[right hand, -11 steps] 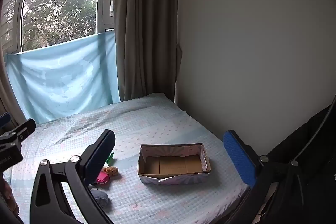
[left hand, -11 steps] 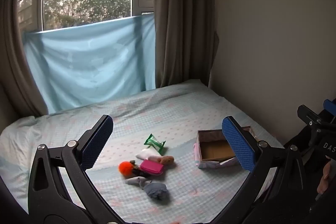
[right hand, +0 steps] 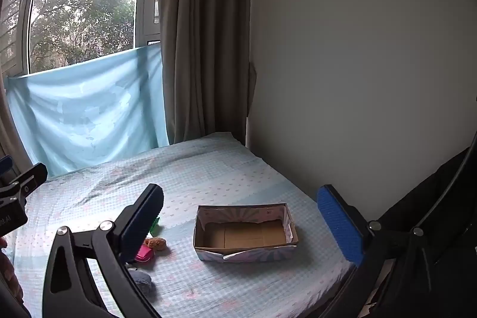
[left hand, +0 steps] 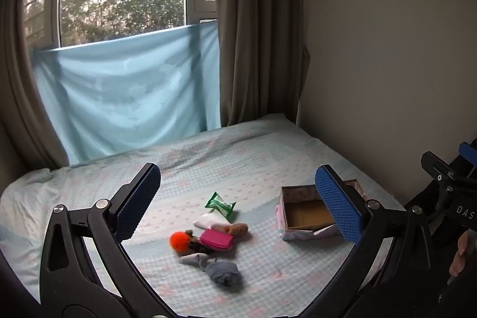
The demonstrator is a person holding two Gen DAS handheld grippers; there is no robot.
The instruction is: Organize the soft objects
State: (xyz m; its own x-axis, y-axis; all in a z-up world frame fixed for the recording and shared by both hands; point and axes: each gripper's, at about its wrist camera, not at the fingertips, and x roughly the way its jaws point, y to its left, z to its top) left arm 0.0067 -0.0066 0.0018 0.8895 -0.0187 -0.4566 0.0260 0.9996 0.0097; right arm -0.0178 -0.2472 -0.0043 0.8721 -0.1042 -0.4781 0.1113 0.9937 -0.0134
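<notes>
Both grippers hang above the bed (left hand: 238,157) and hold nothing. The left gripper (left hand: 238,207) has its fingers (left hand: 338,204) spread wide, and the right gripper (right hand: 241,225) is open just as wide.

The soft things lie in one small heap on the sheet near the front edge of the bed, towards the left side. There is a green packet (left hand: 221,202) at the far end of the heap, a white pouch (left hand: 208,220) and a brown plush toy (left hand: 237,228) touching it, then a pink purse (left hand: 216,239) beside an orange pompom (left hand: 179,241). Nearest to the front edge are a grey sock (left hand: 195,259) and a rolled blue-grey sock (left hand: 224,273). The cardboard box (right hand: 246,231) stands to the right of the heap, apart from it, and it is empty.

Compared with a moment ago, almost nothing has changed. The heap and the box are in the same places, and both grippers show only a very small shift of view, with the same wide opening. I judge from this that the sorting has not really started: no thing is taken and none is in the box. The left gripper looks straight over the heap, so it seems better placed for a first pick, probably one of the socks at the near end.
</notes>
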